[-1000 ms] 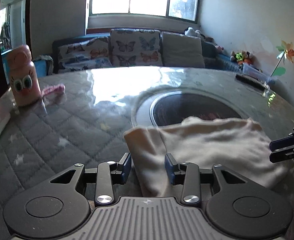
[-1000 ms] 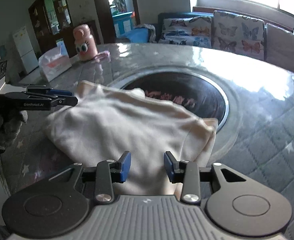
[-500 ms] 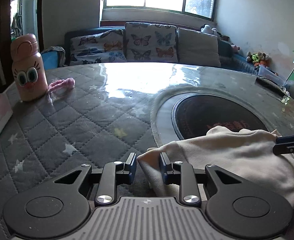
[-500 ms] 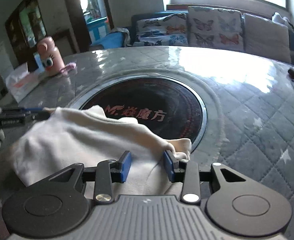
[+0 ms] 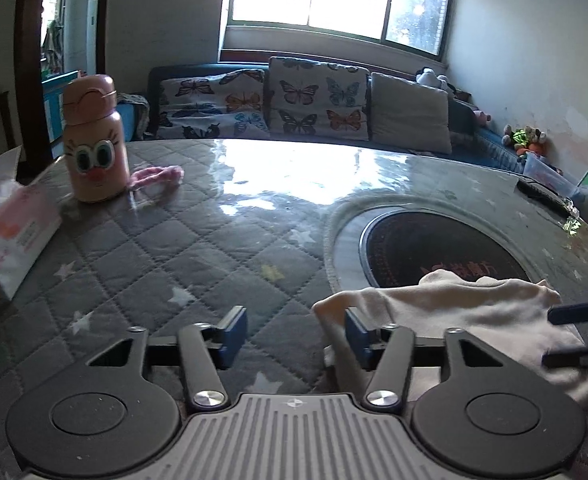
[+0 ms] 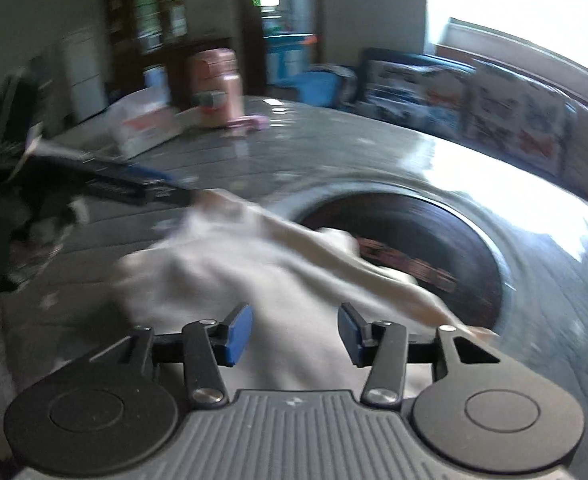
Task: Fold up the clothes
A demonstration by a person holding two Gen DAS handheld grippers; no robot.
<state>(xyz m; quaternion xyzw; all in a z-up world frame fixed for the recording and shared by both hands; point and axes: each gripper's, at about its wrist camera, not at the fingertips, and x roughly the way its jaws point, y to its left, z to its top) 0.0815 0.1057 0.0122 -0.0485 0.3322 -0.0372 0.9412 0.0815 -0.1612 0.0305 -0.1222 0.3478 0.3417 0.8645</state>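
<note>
Both grippers stood open at the near edge of the round table, around one cream garment.

The left gripper (image 5: 296, 330) pointed down over bare quilted cover, its jaws just opened wide, nothing between them; the cream garment (image 5: 454, 312) lay against the outer side of its right finger, apart from the pads. The right gripper (image 6: 294, 332) tilted down over the garment's near part, its jaws just opening too, cloth under the gap and no pad pressing it; that view was blurred. The garment lay bunched at the table's (image 5: 198, 248) near edge, reaching onto the dark round inset (image 5: 434, 248) at the centre. Toward the far left edge stood one pink bottle (image 5: 94, 144), one tissue box (image 5: 10, 232) and one pink strap (image 5: 156, 174).
</note>
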